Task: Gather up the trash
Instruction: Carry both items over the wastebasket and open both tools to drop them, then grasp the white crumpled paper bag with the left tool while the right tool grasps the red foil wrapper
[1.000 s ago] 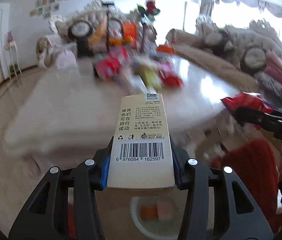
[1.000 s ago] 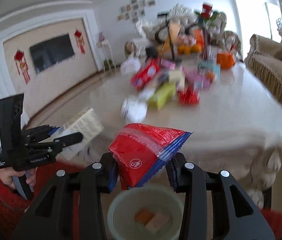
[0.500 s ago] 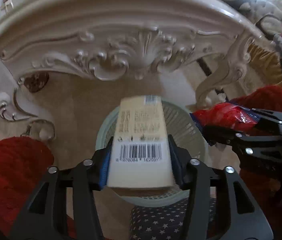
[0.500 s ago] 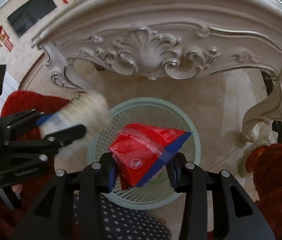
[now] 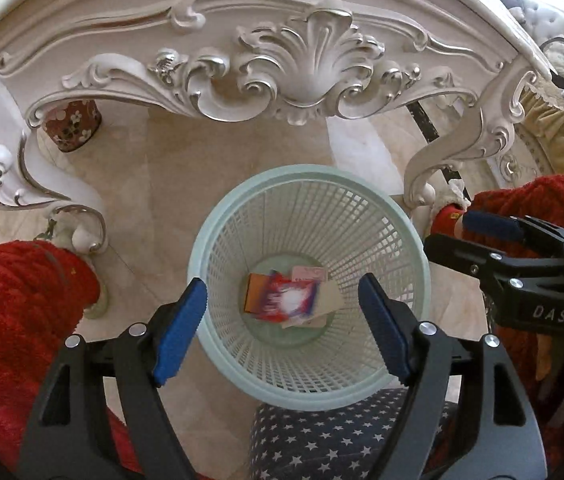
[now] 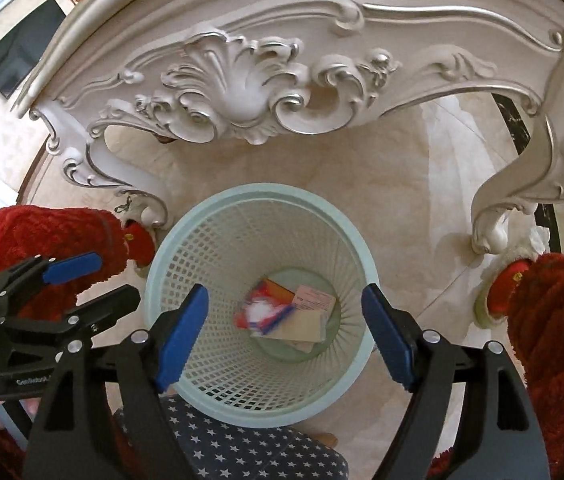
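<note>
A pale green mesh waste basket [image 5: 218, 236] [image 6: 162, 248] stands on the floor below the table's carved edge. At its bottom lie the red wrapper [image 5: 286, 300] [image 6: 260, 312], the beige carton [image 5: 332, 300] [image 6: 302, 326] and other scraps. My left gripper [image 5: 282, 324] is open and empty above the basket. My right gripper [image 6: 284, 332] is open and empty above it too. The right gripper shows at the right of the left wrist view [image 5: 482, 232], the left gripper at the left of the right wrist view [image 6: 94, 280].
The ornate white table apron [image 5: 302, 64] [image 6: 242, 92] and its curved legs [image 5: 430, 168] [image 6: 494, 216] stand just beyond the basket. Red fuzzy slippers [image 5: 22, 280] [image 6: 554, 300] flank it on the beige tile floor. A navy star-patterned cushion [image 5: 322, 440] [image 6: 242, 448] lies under the grippers.
Both grippers opened over the basket. The beige carton left my left gripper and the red wrapper left my right gripper; both now lie in the basket.
</note>
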Demonstrator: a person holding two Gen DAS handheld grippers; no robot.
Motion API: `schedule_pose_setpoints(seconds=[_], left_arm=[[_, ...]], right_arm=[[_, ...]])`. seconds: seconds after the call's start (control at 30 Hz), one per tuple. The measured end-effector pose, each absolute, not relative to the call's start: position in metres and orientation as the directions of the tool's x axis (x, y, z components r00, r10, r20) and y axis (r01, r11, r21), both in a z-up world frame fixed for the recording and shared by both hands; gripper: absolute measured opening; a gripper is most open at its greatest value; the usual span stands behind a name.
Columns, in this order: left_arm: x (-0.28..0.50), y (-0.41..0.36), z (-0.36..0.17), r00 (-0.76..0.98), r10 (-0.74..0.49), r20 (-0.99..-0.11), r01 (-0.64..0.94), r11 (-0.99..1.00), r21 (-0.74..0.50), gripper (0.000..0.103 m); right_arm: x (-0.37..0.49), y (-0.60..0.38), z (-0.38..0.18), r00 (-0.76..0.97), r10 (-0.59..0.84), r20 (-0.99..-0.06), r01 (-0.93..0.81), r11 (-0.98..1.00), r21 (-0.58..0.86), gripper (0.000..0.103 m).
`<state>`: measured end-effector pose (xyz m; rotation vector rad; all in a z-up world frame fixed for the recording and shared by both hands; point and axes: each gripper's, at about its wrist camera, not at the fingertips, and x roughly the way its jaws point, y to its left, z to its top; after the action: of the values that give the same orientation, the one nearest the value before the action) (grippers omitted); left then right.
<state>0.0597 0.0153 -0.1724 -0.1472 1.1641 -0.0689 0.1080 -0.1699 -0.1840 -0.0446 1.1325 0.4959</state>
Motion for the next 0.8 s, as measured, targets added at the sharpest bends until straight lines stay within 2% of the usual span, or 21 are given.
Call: schedule_pose_setpoints(seconds=[0.3,0.4,0.47,0.6,0.73,0.8], left_arm=[[0.058,0.017,-0.170,0.406,-0.122,-0.906,-0.037,0.988,-0.149,0.076],[0.054,0.020,-0.161,0.435,-0.100,-0.895,-0.049,0.990,-0.134,0.076],[0.049,0.025,-0.144,0.479,-0.049,-0.876,-0.074,0.993,-0.097,0.076],[0.044,0.034,-0.086,0.631,0.032,-0.775,-0.126,0.990,-0.062,0.076],[0.065,0.035,-0.019,0.764,0.020,-0.645,-0.080,0.995,-0.064,0.076],[0.086,0.031,0.003,0.802,0.050,-0.595,-0.085,0.996,-0.031,0.076]], right_arm=[[0.105,-0.172,-0.178,0.345,0.365,-0.865,-0.397,0.892,0.218,0.075],[0.096,-0.178,-0.159,0.407,0.382,-0.830,-0.404,0.890,0.211,0.075],[0.088,-0.184,-0.130,0.490,0.403,-0.773,-0.421,0.886,0.195,0.075],[0.083,-0.196,-0.055,0.672,0.423,-0.608,-0.465,0.880,0.098,0.075],[0.116,-0.198,-0.006,0.731,0.459,-0.505,-0.495,0.866,0.071,0.075],[0.143,-0.195,0.007,0.751,0.445,-0.488,-0.480,0.875,0.060,0.075]])
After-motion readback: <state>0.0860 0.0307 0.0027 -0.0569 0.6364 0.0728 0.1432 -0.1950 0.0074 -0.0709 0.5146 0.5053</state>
